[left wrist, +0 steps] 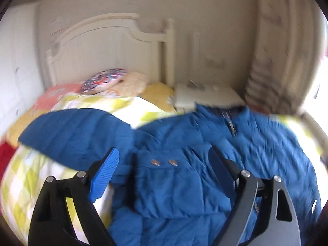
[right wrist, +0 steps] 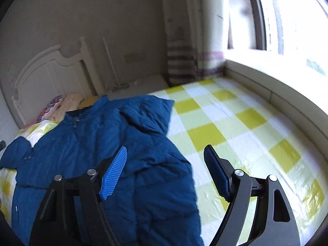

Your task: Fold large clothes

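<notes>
The blue padded jacket (left wrist: 184, 184) lies spread on the bed, over a yellow-and-white checked bedspread (right wrist: 235, 123), its collar toward the white headboard (left wrist: 102, 47) and one sleeve (left wrist: 71, 135) stretched out to the left. The left tongs (left wrist: 164, 164) hang just above the jacket's front, near two metal snaps (left wrist: 164, 162), with the jaws wide apart and nothing between the pads. The right tongs (right wrist: 165, 157) are also wide and empty, poised over the jacket's right edge where the cloth meets bare bedspread. The jacket looks still unfolded, so the step in hand is probably picking a fresh hold to bring a side or sleeve across the body. To do it well, each pair of tongs should bite a good thickness of the puffy cloth near an edge or seam, not the slippery middle of a panel, then both should lift together and lay the side over flat so that air does not bulge the fold. The left view alone shows the outstretched sleeve, the snaps and the pillows (left wrist: 114, 82) by the headboard, though it is blurred. The right view alone shows the window (right wrist: 287, 20), the striped curtain (right wrist: 194, 61), the wide free stretch of bed at the right, and the other sleeve (right wrist: 147, 112) already lying doubled back on the jacket's shoulder.
</notes>
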{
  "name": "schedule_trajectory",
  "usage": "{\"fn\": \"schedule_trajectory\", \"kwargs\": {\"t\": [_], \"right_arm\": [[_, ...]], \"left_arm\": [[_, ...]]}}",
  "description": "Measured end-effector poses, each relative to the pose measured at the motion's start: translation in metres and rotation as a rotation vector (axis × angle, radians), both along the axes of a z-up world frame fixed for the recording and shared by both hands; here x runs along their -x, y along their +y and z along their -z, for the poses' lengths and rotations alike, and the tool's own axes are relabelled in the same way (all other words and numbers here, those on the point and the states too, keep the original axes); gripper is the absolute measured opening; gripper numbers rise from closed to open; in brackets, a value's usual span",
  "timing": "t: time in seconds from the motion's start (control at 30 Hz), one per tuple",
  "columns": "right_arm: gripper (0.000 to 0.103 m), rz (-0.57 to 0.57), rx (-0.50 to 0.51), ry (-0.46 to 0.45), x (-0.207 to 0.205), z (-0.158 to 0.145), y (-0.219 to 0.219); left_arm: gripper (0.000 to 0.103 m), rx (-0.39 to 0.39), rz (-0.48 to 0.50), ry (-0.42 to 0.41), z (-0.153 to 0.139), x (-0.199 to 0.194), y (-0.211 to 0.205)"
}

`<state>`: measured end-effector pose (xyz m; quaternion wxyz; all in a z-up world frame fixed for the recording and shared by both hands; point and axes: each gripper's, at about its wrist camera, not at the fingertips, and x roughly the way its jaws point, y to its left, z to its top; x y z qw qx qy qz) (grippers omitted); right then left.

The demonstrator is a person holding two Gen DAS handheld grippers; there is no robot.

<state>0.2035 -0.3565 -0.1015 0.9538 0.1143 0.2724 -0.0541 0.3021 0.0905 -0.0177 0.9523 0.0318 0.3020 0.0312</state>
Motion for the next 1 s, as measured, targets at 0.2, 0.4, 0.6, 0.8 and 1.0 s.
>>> {"fn": "schedule_trajectory", "kwargs": {"t": [0.2,0.4,0.6,0.8,1.0], "right_arm": [[0.076,-0.274,0.141,0.137,-0.039,-0.004,0.068],[0.075,-0.326,0.204,0.342,-0.073,0.032,0.077],[0.075,-0.324,0.171,0.189,-0.098,-0.01,0.077],[0.081,-0.357,0.212,0.383,-0.164,0.04,0.093],[0.08,-0.301,0.195,0.268,-0.167,0.002,0.091]], "left_arm": [[0.081,-0.01,0.021,0.2,0.065,-0.033,-0.028],[0.089,-0.073,0.034,0.225,0.094,-0.038,-0.031],[0.101,-0.1,-0.001,0.234,0.101,-0.043,-0.035],[0.101,-0.054,0.009,0.242,0.101,-0.045,-0.031],[0.101,-0.069,0.006,0.246,0.102,-0.046,-0.032]]}}
